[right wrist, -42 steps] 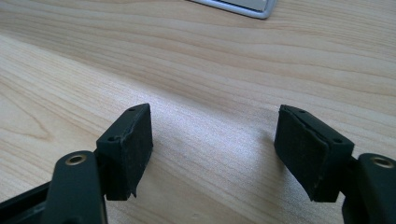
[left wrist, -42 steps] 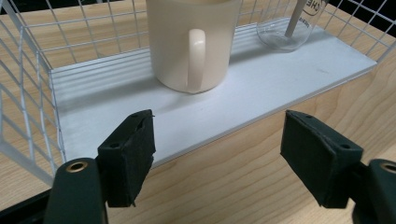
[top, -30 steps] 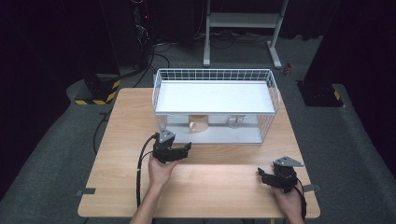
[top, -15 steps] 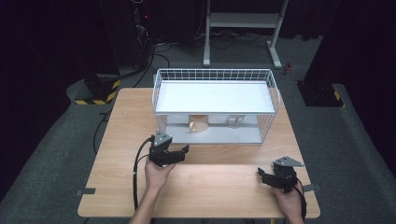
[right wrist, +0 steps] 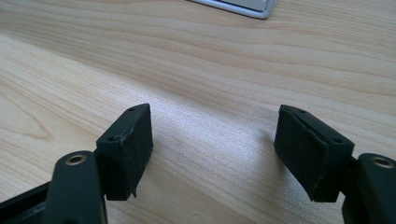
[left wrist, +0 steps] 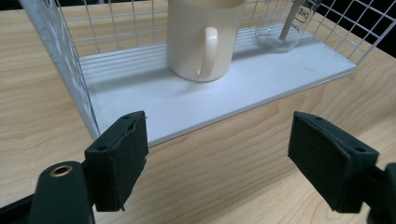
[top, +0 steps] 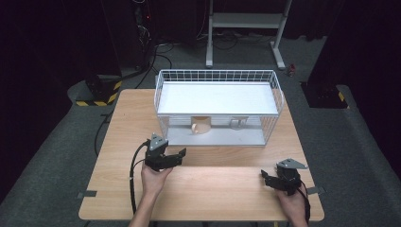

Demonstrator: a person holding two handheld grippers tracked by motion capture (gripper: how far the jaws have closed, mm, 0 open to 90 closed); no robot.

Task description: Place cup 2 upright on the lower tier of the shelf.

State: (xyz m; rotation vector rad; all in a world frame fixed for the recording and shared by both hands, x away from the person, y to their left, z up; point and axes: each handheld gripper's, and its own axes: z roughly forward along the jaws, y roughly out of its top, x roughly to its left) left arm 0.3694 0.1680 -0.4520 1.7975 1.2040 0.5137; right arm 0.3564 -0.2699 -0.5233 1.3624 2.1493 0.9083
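- Your left gripper (top: 182, 153) sits on the surface (top: 222, 187) just in front of the wire basket (top: 279, 94), aimed at its open lower shelf (left wrist: 187, 100).
- The cream mug (left wrist: 204, 37) stands upright on that shelf, handle turned toward you. In the high view it shows under the basket's white top panel, left of centre (top: 200, 125).
- A clear glass (left wrist: 287, 23) with a stick-like item inside stands just beside the mug, apart from it.
- Progress, as judged: the work is at the approach stage. The mug is untouched and not yet gripped; the reach into the shelf, the grasp and any lift or transfer all remain.
- Left jaws: they have just been opening and now stand wide. Nothing lies between the pads (left wrist: 123, 156); bare wood and the shelf's front edge show in the gap. No contact with basket or mug.
- Note that the basket's left wire wall stands close to the left pad's line of travel; expect little margin there.
- Your right gripper (top: 265, 177) rests near the surface's front right corner, well apart from the basket.
- Right jaws: wide, empty, with bare wood between the pads (right wrist: 128, 149).
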